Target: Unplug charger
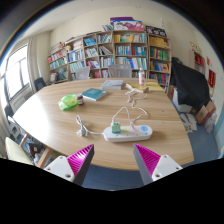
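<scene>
Wooden table, power strip, gripper open

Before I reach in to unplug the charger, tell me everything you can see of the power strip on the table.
The power strip is a white, oblong block that looks like plastic, lying flat near the front edge of the round wooden table, just ahead of the open hand-held gripper. A small greenish plug or adapter sits in it. A white cable trails off beside it across the tabletop, and another loops up behind it. Socket details are too small to tell.
</scene>
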Motion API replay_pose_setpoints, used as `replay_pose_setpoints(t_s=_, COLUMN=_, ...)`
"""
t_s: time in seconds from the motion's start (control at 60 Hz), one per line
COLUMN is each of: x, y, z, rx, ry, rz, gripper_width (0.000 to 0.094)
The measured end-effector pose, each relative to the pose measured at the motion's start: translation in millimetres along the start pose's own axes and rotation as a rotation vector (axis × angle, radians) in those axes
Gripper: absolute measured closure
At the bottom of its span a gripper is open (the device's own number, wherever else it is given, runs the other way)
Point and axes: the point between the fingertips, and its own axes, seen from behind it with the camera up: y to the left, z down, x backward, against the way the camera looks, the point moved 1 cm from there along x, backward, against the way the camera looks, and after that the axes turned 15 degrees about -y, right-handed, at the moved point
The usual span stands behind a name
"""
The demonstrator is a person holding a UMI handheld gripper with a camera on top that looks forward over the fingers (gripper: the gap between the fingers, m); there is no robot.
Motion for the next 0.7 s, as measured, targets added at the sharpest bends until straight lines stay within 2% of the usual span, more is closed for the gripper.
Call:
replay_pose_setpoints(t_s=0.05, x=-27, y=46, z=4, rx=-0.035, ry=-0.015, rz=-0.019, gripper_width=0.0121)
replay_pose_setpoints(t_s=0.117, x=-55, y=58, z=11, rx=-0.051, ry=-0.016, rz=-0.043, gripper_width=0.0128)
replay_pose_setpoints(t_s=0.283, x=-126, y=48, z=26, rx=0.003, ry=-0.032, rz=-0.056, gripper_width=0.0137)
replay_pose_setpoints(t_s=0.383, x=-169, y=31, z=23, rx=0.003, ry=-0.076, rz=-0.004, gripper_width=0.0148)
replay_pose_setpoints(t_s=0.45, x=-193, y=24, z=30, rx=-0.009, ry=-0.064, rz=0.007, gripper_width=0.0188)
replay_pose_setpoints(t_s=0.5, x=-208, y=26, z=35, rx=-0.013, ry=-0.063, rz=-0.004, gripper_width=0.0254)
replay_pose_setpoints(t_s=0.533, x=-215, y=21, z=37, rx=0.004, ry=-0.061, rz=0.000, gripper_width=0.0345)
replay_pose_setpoints(t_s=0.55, x=-218, y=16, z=39, rx=0.017, ry=-0.055, rz=0.014, gripper_width=0.0517)
replay_pose_setpoints(t_s=0.567, x=-220, y=19, z=38, rx=0.021, ry=-0.067, rz=0.003, gripper_width=0.0617)
replay_pose_setpoints(t_s=0.7, x=-218, y=19, z=38, rx=0.060, ry=-0.055, rz=0.010, gripper_width=0.0699)
